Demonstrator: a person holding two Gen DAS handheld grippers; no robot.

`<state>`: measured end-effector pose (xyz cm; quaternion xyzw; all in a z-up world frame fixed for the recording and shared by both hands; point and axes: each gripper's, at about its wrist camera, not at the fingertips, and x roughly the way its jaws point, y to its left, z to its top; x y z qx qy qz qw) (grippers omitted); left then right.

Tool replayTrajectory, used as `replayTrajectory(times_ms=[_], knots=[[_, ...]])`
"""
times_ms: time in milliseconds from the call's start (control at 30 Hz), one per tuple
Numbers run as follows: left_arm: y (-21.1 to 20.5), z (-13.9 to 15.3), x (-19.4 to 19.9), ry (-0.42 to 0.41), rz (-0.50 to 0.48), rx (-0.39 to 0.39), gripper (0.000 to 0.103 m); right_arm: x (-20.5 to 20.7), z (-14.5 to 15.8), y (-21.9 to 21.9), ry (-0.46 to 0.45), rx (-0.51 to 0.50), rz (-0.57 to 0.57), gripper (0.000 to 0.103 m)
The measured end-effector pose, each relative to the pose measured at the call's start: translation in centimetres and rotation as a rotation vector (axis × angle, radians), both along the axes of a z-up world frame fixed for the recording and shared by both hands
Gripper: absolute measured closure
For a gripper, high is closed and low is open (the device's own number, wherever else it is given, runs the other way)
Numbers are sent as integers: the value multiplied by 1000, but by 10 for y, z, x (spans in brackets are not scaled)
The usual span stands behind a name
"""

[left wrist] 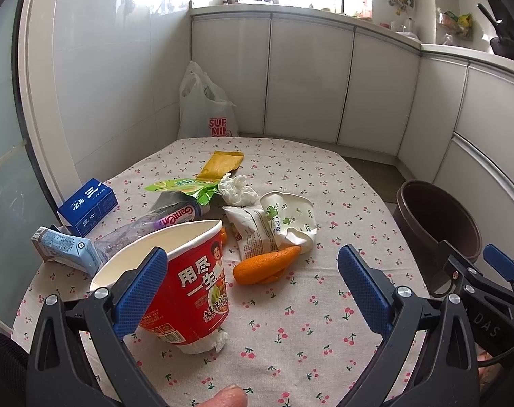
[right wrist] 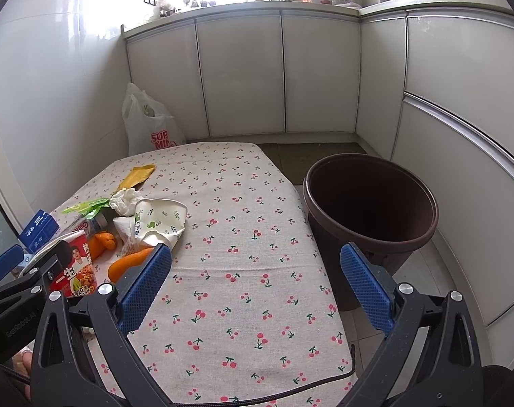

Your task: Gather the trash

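Observation:
Trash lies on the cherry-print tablecloth (left wrist: 291, 322): a red instant-noodle cup (left wrist: 189, 288) tilted on its side, orange peel (left wrist: 267, 264), a crumpled paper cup (left wrist: 291, 217), a white wrapper (left wrist: 253, 230), tissue (left wrist: 238, 188), a green wrapper (left wrist: 182, 186), a yellow packet (left wrist: 221, 164), a squashed bottle (left wrist: 148, 224) and two blue cartons (left wrist: 87, 205). My left gripper (left wrist: 253, 291) is open just right of the noodle cup, its left pad against the cup. My right gripper (right wrist: 257, 288) is open and empty over bare cloth, left of the brown bin (right wrist: 372, 203).
The brown bin (left wrist: 436, 224) stands on the floor at the table's right edge. A white plastic bag (left wrist: 202, 105) leans in the far corner. White cabinets (right wrist: 318, 74) line the back and right. A finger (left wrist: 230, 396) shows at the bottom.

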<state>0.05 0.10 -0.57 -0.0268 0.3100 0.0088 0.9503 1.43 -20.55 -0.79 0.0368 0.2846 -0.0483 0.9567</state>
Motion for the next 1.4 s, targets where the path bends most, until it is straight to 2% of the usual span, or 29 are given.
replayTrajectory(times_ms=[667, 867, 1100, 1233, 1333, 1400], knots=[[1, -1, 0, -2, 3, -12, 6, 0, -1, 1, 4, -1, 5, 7], [-1, -4, -2, -45, 5, 26, 6, 0, -1, 1, 5, -2, 6, 7], [1, -5, -2, -77, 7, -1, 6, 1, -2, 1, 8, -2, 6, 7], [3, -4, 2, -52, 8, -31, 6, 3, -2, -4, 7, 29, 5, 7], [7, 3, 7, -26, 5, -74, 6, 9, 9, -8, 2, 32, 5, 7], [11, 12, 12, -16, 2, -89, 6, 12, 25, -10, -40, 14, 10, 7]])
